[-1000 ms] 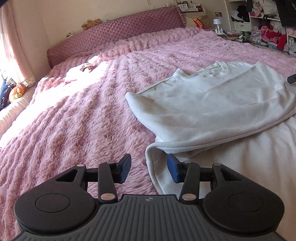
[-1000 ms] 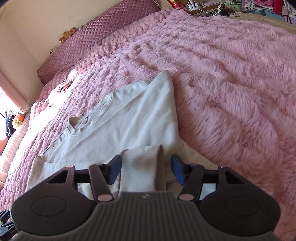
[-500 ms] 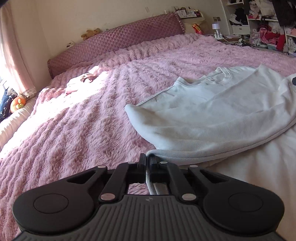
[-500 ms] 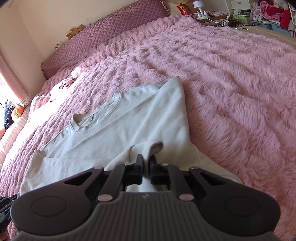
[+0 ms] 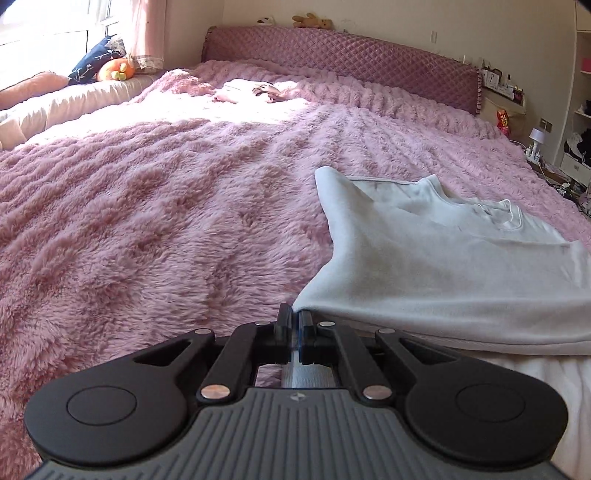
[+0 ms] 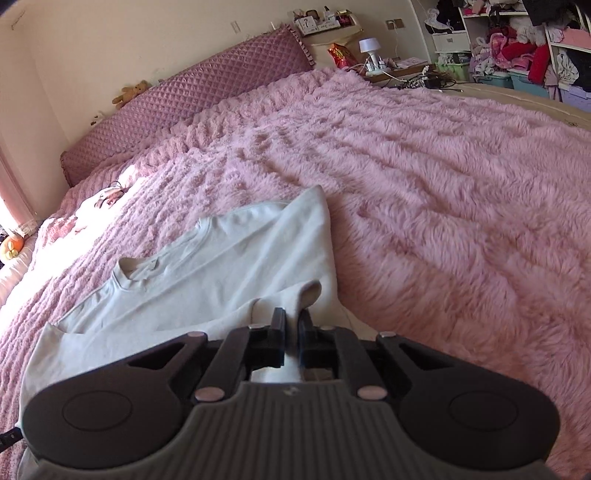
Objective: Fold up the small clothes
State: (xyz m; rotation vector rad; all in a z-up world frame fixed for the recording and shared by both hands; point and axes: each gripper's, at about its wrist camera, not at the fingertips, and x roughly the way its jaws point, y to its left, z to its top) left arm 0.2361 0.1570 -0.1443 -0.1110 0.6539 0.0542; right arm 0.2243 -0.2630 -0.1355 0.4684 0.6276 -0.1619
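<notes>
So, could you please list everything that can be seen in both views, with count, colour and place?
shirt: one, pale grey-white, spread on the blanket
blanket: one, pink and fluffy, covering the bed
headboard: one, purple quilted, at the far end of the bed
teddy bear: one, brown, on top of the headboard
lamp: one, white, beside the bed
shelves with clothes: mixed colours, far right
left hand-held gripper: black, shut on the shirt's edge
right hand-held gripper: black, shut on a fold of the shirt
</notes>
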